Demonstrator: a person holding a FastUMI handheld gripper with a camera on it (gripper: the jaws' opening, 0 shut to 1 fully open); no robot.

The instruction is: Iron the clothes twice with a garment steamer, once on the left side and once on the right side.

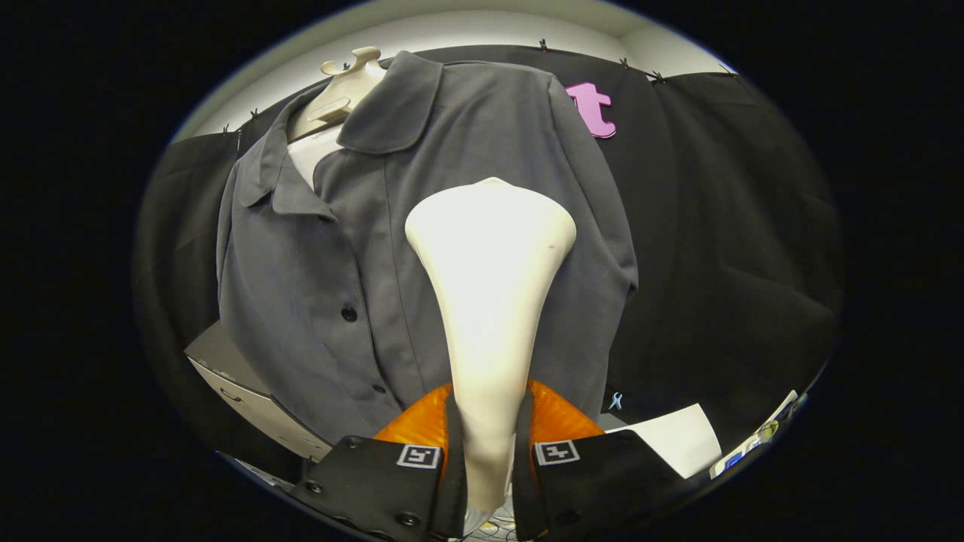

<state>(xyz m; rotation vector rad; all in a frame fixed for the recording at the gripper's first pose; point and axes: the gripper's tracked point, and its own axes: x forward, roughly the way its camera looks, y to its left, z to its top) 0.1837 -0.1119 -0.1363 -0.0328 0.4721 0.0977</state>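
**A:** How did the grip look to you?

**B:** The gripper (488,452) had its fingers closed narrow on the slim handle of the garment steamer (489,301), one finger pressing each side. The wide head stood up beyond them, right in front of the grey shirt (361,263) on the mannequin (343,94). I couldn't tell whether the head was touching the cloth or just short of it.

**A:** So what could have gone wrong from there?

**B:** The handle tapered and looked smooth, so I judged it could twist or slide between the fingers once the head dragged on fabric. The head also sat to one side of the button placket, near the sleeve (602,248). A stroke that drifted across could have caught a button (349,313), or bunched the loose cloth instead of smoothing it. And pushing too hard might have rocked the mannequin.

**A:** Any writing worth noting?

**B:** Little. Each finger carried a small square black-and-white marker, a pattern and not words. A white sheet (678,436) lay beyond the fingers on one side, blank as far as I could see. Some small packets (753,444) past it had print too small to read.
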